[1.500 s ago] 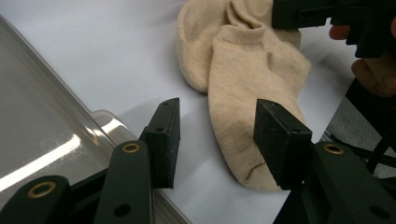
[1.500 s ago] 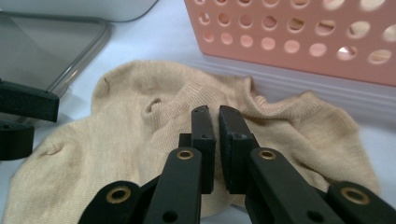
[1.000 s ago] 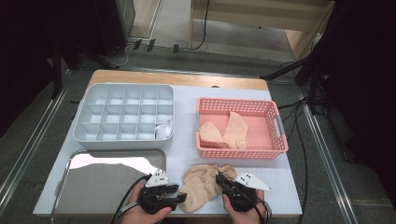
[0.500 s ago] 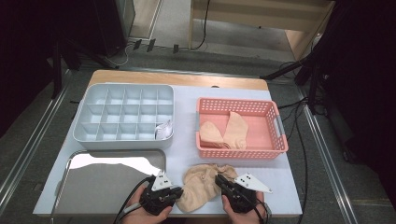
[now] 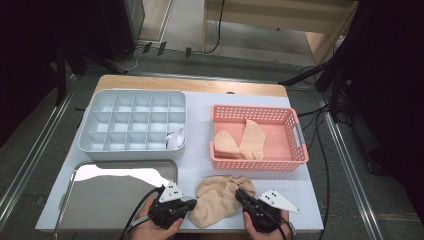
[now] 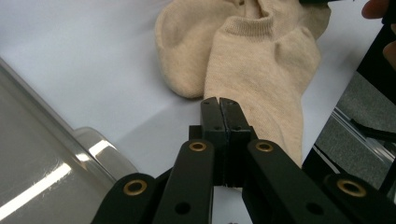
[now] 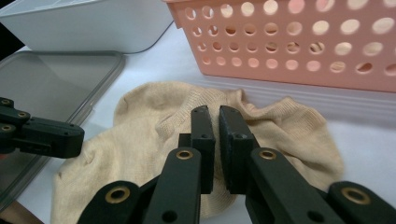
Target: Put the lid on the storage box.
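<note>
White worktop (image 5: 200, 165), near edge: beige socks (image 5: 217, 200) bunched between both tongs, long axis slanting toward left tongs (image 5: 192, 204). Left tongs closed at sock edge, possibly pinching it. Right tongs (image 5: 240, 194) slightly apart over cuff. Pink basket (image 5: 300, 150) just beyond.

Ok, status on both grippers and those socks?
Left gripper shut, at the socks' edge. Right gripper nearly closed over the socks, grip unclear. Pink basket just beyond, nothing blocking.

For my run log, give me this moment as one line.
left gripper: shut, at sock pair edge | right gripper: nearly closed over socks | pink basket: two socks inside
</note>
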{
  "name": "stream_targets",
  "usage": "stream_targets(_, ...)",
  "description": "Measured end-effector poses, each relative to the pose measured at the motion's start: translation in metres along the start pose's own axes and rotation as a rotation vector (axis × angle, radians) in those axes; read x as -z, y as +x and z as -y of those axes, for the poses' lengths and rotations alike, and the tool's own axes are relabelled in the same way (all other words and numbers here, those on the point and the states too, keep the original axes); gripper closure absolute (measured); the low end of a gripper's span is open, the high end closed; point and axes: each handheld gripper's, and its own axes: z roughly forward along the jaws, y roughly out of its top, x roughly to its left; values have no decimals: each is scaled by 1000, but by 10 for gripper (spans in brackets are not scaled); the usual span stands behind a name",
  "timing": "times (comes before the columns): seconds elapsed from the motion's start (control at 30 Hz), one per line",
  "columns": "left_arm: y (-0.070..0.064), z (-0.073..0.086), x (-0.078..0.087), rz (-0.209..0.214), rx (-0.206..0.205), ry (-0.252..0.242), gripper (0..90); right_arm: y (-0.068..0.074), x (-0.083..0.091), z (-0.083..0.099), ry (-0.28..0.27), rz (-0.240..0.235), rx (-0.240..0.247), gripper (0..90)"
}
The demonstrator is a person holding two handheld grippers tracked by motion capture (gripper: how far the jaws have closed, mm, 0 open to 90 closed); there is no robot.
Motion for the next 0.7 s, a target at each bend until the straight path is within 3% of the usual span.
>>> stream_targets(0.3, -2, -10, -6, 28, -22, -3, 900, -8, 15, 9, -27, 41, -29, 852)
stream_targets(0.5, -5, -15, -14, 12, -50, 32, 900, -16, 26, 15, -30, 66, -54, 852)
stream_targets(0.63, -8, -16, -20, 1, -76, 57, 900, -20, 28, 21, 0, 86, -83, 852)
stream_targets(0.7, -8, -15, -22, 1, -77, 60, 900, -23, 27, 25, 46, 96, -100, 844)
